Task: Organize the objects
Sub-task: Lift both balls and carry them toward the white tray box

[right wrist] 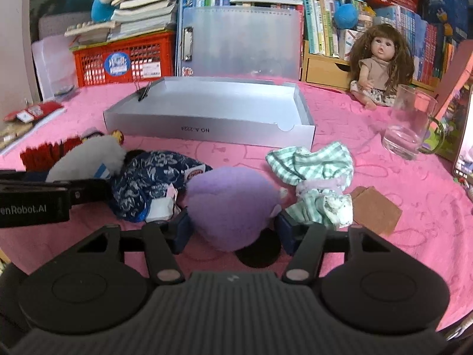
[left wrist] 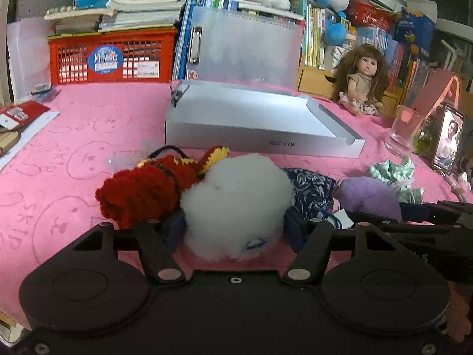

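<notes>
Left wrist view: the left tool (left wrist: 235,224) sits at lower centre of the frame, its blue-padded fingers (left wrist: 174,227) spread fairly wide and pressed against both sides of a fluffy white plush ball (left wrist: 236,204). The ball rests on the pink towel-covered bench (left wrist: 77,148), touching a red and yellow knitted toy (left wrist: 147,189) at its left and a dark blue floral cloth pouch (left wrist: 313,192) at its right. Above them lies the shallow grey cardboard box (left wrist: 251,121), open and bare inside.

Right wrist view: the right tool (right wrist: 232,226) brackets a soft lilac plush ball (right wrist: 233,204) at centre frame in the same way, beside a crumpled green checked cloth (right wrist: 316,171). The box (right wrist: 207,112) lies straight ahead.

Both balls probably belong in the box. The plush will compress, so squeeze firmly at the widest part, lift clear of neighbouring items so nothing drags along, and pass over the box's front wall before letting go.
</notes>
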Tool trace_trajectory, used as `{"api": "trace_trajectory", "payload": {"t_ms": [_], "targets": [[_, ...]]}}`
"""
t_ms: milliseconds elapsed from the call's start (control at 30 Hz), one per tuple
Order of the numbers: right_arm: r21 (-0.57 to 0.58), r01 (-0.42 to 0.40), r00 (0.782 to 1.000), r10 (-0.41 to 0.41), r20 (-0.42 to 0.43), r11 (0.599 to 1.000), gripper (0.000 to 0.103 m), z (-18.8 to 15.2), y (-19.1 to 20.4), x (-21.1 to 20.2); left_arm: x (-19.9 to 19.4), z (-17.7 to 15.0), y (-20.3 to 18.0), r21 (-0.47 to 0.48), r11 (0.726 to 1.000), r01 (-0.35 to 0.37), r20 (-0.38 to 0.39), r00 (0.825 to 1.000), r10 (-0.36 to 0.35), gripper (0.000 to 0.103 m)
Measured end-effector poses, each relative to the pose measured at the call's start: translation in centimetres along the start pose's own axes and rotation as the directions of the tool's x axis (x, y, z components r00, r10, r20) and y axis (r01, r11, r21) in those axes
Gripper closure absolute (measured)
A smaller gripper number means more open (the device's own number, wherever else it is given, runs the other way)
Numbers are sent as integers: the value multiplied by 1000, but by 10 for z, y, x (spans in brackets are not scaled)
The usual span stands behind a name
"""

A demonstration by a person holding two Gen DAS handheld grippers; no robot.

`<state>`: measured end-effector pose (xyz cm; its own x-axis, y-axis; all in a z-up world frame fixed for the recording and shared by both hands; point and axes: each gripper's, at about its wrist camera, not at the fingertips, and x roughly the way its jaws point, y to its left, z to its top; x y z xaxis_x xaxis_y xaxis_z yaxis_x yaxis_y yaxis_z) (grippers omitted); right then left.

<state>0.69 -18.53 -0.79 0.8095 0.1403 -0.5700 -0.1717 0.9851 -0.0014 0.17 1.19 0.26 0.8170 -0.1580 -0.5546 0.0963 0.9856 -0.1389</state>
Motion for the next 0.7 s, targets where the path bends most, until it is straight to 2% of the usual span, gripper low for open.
{"api": "trace_trajectory", "payload": {"t_ms": [433,700], "targets": [[21,21,996,-22,88,1000,47,17,-1,-16,-13,23,-8,29,1000,-7,69,998,5,39],[45,9,991,-14,130,999,47,39,-9,-13,4,54,-4,13,1000,-23,58,998,23,39]]}}
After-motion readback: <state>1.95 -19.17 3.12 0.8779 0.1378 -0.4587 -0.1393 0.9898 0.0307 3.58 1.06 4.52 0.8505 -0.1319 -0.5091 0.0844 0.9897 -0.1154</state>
